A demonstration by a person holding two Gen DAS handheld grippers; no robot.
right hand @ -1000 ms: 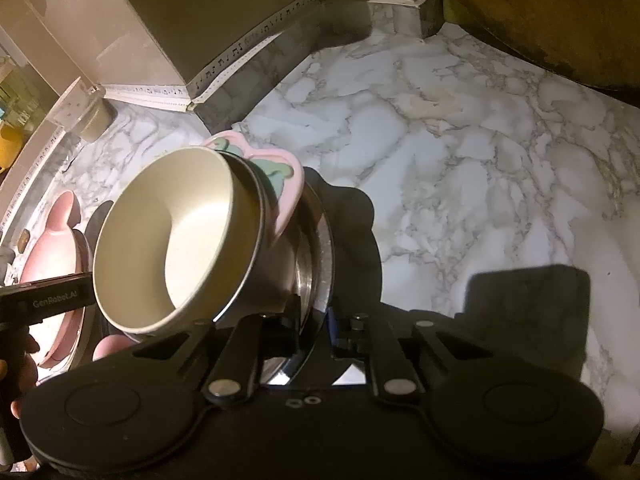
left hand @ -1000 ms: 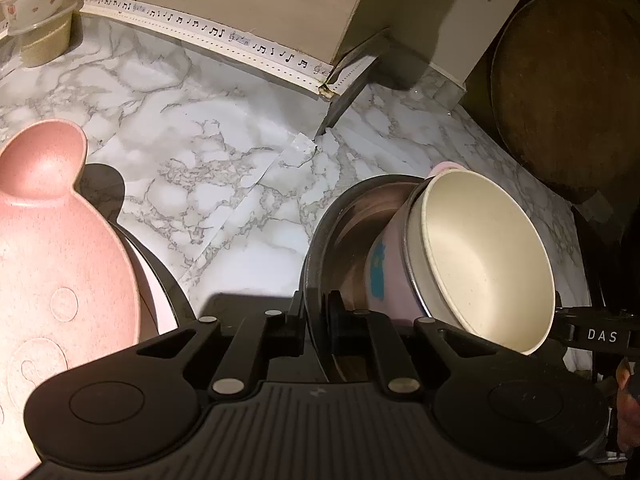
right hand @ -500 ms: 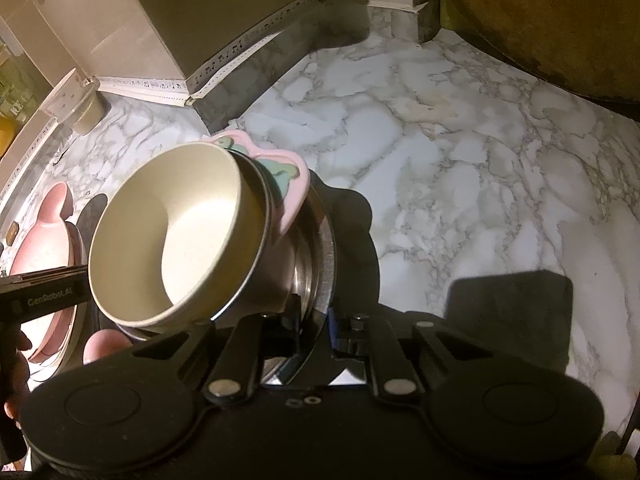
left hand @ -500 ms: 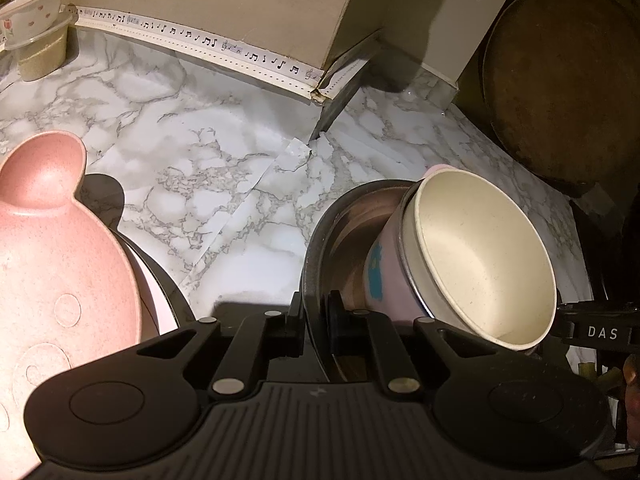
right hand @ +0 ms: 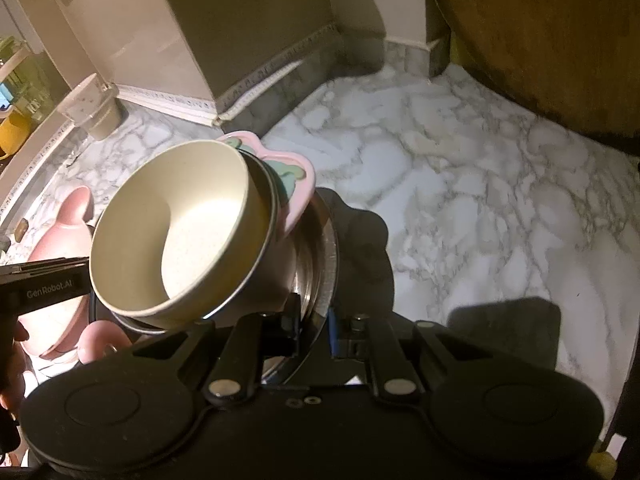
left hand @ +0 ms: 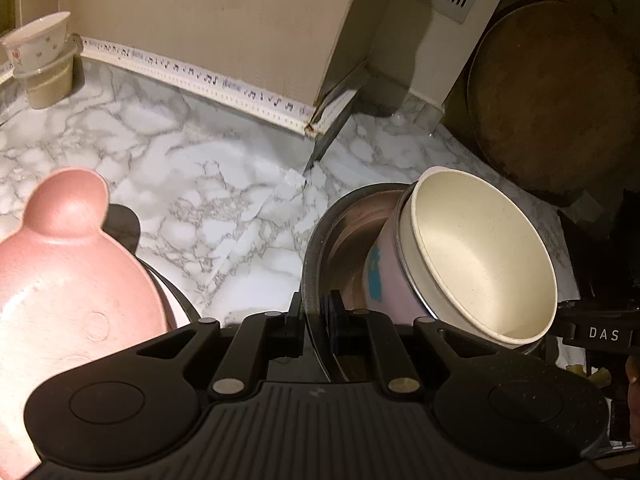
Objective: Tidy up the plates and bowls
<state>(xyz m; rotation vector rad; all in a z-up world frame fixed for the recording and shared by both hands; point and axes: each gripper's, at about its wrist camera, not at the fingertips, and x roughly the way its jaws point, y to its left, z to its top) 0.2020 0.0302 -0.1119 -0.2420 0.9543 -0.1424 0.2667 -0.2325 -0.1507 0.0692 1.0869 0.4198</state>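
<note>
We had both grippers clamped on the same round stainless-steel plate (left hand: 320, 240) — the left gripper (left hand: 314, 320) pinching its near rim from one side, the right gripper (right hand: 314, 330) pinching the rim from the opposite side, so the plate hung between our two hands, clear of the grey-veined marble desk (left hand: 200, 184). Neither gripper had any slack; each was closed tight on the thin metal edge.

On the plate rode a cream round bowl (left hand: 484, 256) nested in a steel-rimmed bowl, over a pink cartoon-printed dish (right hand: 298, 188). The stack was tilted: in the left view it leaned away to the right, in the right view to the left, so its weight lay between us and nearer neither hand.

The pink bear-eared plate (left hand: 60, 280) sat low on the left gripper's side, beside the load and well apart from it. We judged that the coming move turned on this — the destination lay leftward, so the left hand would lead while both hands kept the plate level.
</note>
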